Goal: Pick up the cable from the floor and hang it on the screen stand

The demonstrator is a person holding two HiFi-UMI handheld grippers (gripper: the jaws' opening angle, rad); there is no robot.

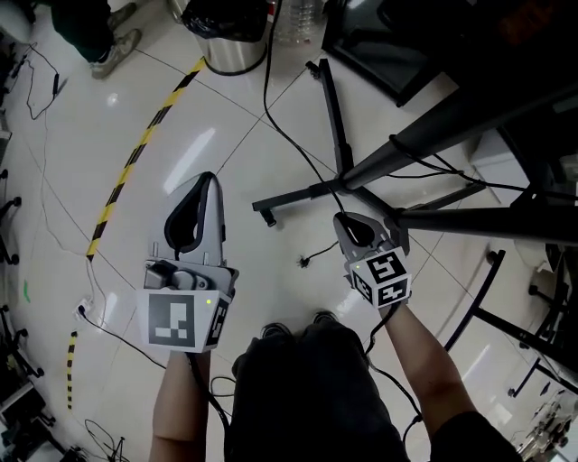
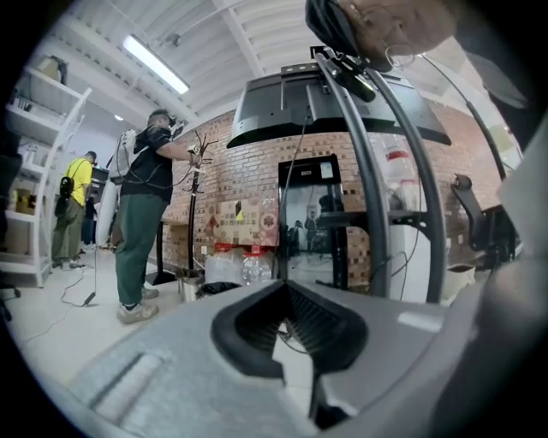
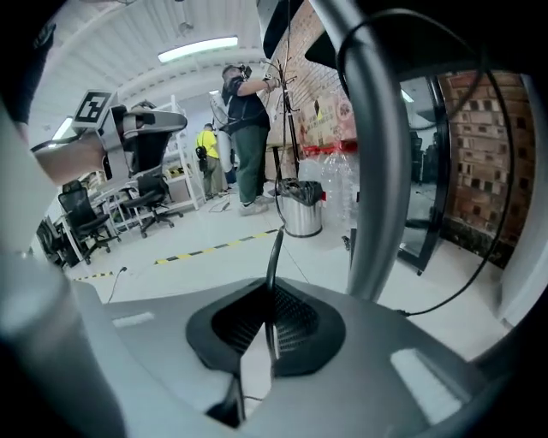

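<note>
A black cable [image 1: 289, 140] runs across the white floor from the far side to my right gripper [image 1: 346, 219], which is shut on it. In the right gripper view the cable [image 3: 274, 248] rises from between the closed pads of my right gripper [image 3: 271, 295]. A plug end [image 1: 304, 262] lies below that gripper. The black screen stand [image 1: 336, 117] spreads its legs just ahead, and its thick poles [image 1: 452, 135] cross beside my right gripper. My left gripper [image 1: 209, 179] is held left of the stand with its tips together and nothing in them; in its own view my left gripper [image 2: 287, 289] faces the stand [image 2: 342, 111].
A steel waste bin [image 1: 233, 41] and water bottles [image 1: 307, 18] stand beyond the stand. Yellow-black tape [image 1: 135, 153] curves over the floor at the left. Thin cables [image 1: 90, 311] lie near my left foot. Another person [image 2: 141, 214] stands at the far left, and office chairs [image 3: 94, 214] are behind.
</note>
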